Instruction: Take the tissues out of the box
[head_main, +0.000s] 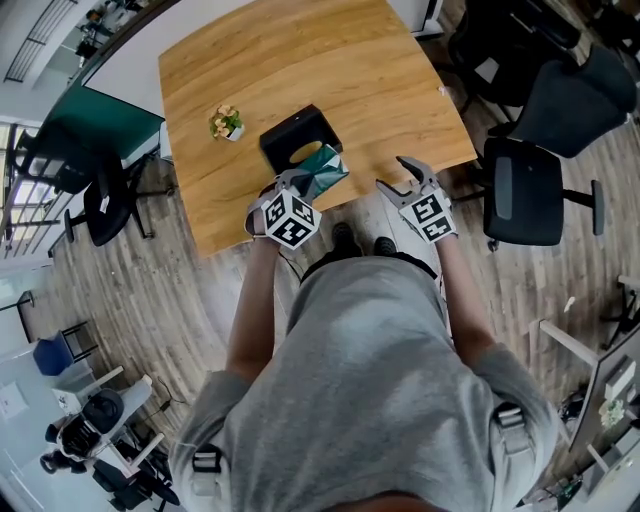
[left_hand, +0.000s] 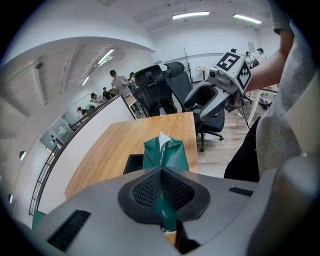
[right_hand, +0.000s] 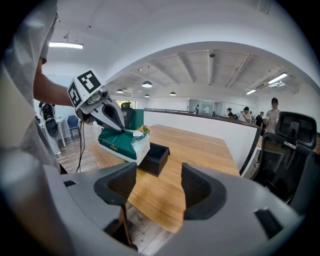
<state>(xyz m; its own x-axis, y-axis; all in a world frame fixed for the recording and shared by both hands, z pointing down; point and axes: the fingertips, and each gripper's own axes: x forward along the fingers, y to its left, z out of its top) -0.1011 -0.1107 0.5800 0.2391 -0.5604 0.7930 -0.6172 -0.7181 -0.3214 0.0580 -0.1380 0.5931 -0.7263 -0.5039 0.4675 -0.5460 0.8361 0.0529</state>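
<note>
A black open-topped box (head_main: 297, 135) stands near the front edge of the wooden table (head_main: 300, 60). My left gripper (head_main: 300, 183) is shut on a green plastic pack of tissues (head_main: 324, 170), which hangs tilted just above and in front of the box. In the left gripper view the pack (left_hand: 165, 152) is pinched between the pads, with white tissue showing at its far end and the box (left_hand: 131, 163) behind it. My right gripper (head_main: 395, 172) hangs open and holds nothing, to the right of the pack near the table's edge. From the right gripper view the pack (right_hand: 120, 142) is over the box (right_hand: 155, 157).
A small potted plant (head_main: 227, 123) sits on the table left of the box. Black office chairs stand at the right (head_main: 525, 190) and at the left (head_main: 100, 195). Wooden floor lies below the table's front edge, where the person stands.
</note>
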